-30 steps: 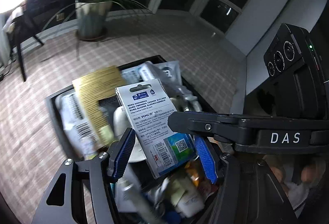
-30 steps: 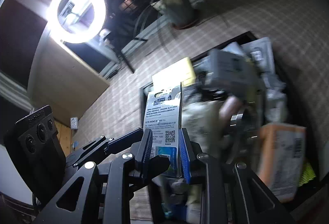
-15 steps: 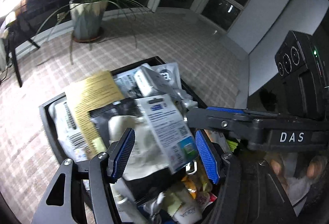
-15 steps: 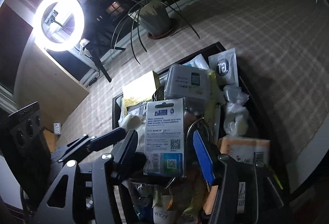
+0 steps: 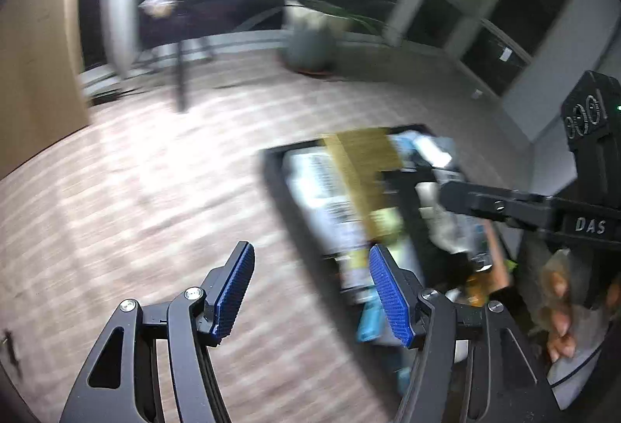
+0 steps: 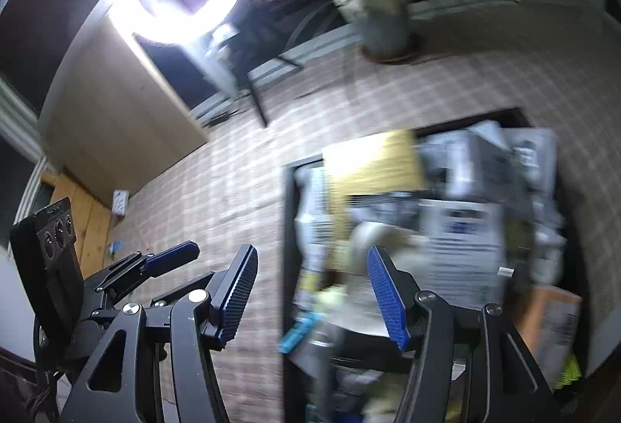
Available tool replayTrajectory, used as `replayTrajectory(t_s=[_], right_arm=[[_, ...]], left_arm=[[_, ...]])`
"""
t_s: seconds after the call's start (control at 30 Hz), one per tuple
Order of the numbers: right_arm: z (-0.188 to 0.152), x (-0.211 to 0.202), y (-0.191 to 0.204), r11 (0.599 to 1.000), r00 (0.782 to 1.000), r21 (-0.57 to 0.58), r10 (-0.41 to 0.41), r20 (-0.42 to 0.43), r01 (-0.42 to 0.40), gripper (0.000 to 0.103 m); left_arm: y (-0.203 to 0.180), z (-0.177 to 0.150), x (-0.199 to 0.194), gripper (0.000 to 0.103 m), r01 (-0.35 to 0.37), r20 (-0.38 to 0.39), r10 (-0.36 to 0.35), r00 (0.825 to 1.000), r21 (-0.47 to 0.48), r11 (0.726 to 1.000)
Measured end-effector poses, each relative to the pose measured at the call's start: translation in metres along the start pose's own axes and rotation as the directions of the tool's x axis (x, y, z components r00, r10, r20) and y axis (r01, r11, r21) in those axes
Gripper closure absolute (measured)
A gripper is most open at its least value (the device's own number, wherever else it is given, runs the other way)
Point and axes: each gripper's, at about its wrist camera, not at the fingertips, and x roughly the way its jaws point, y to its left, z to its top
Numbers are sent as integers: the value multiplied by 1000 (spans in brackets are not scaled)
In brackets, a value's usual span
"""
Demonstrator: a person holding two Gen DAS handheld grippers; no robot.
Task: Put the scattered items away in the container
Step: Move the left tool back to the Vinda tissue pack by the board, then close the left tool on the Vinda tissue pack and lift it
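Opening, your right gripper (image 6: 312, 293) has dropped the blister card into the black tray (image 6: 289, 267); left gripper (image 5: 310, 291) gapes empty, so seek remaining strays.

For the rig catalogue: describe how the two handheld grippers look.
Both the left gripper and the right gripper have black skeletal linkages with silver bolts and blue ribbed pads. White "DAS" lettering marks the right gripper's body.

White card pack (image 6: 464, 228) now in container (image 6: 289, 267), right tongs (image 6: 312, 300) opening, empty.
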Motion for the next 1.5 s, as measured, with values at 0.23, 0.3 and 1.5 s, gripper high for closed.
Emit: replayTrajectory(t_s=[0.23,0.3,1.5], right_arm=[[6,42,85,995,998,-90,47,-46,-51,42],[5,57,114,991,996,-111,63,-63,-70,41],[58,271,311,993,974,-107,25,-224,-50,32]], left_arm=[[115,-19,-58,33,-128,26,132,991,-106,986],[147,-25,-73,33,-164,28,169,985,-131,978],[602,20,-45,24,-691,-274,648,710,-98,716]])
